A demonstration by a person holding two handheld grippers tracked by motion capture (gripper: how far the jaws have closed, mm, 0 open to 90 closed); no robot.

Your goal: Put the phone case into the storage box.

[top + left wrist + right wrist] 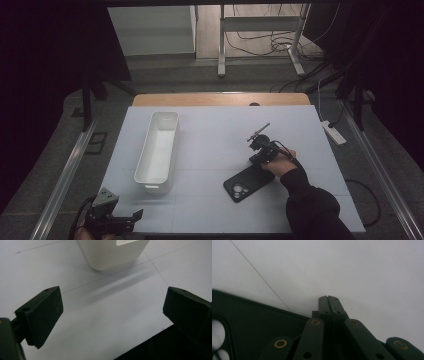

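- Table (210,130): one white-topped surface is carrying everything, with thin seam lines crossing it.
- Bin (158,150): one long white plastic bin is standing open and seemingly empty on the left half of the table, its near rounded end showing just ahead of the left gripper in the left gripper view (112,252). It is looking light and stiff, likely easy to nudge aside.
- Phone (248,182): one dark phone is lying flat, camera cluster up, right of centre and well apart from the bin. I am judging it stiff, smooth-backed, fairly slippery and breakable if dropped; lying this flat, it is offering only its thin long edges, so pinching across the width near the middle is looking like the safest hold.
- Left gripper (131,218): one, hovering at the table's near left corner with its jaws wide apart and nothing between them (112,312).
- Right gripper (260,137): one, held in the person's right hand (281,162) just beyond the phone's far end, its jaws pressed together on nothing (329,303); the phone's edge is sitting beside them in the right gripper view (254,325), whether touching I cannot tell.
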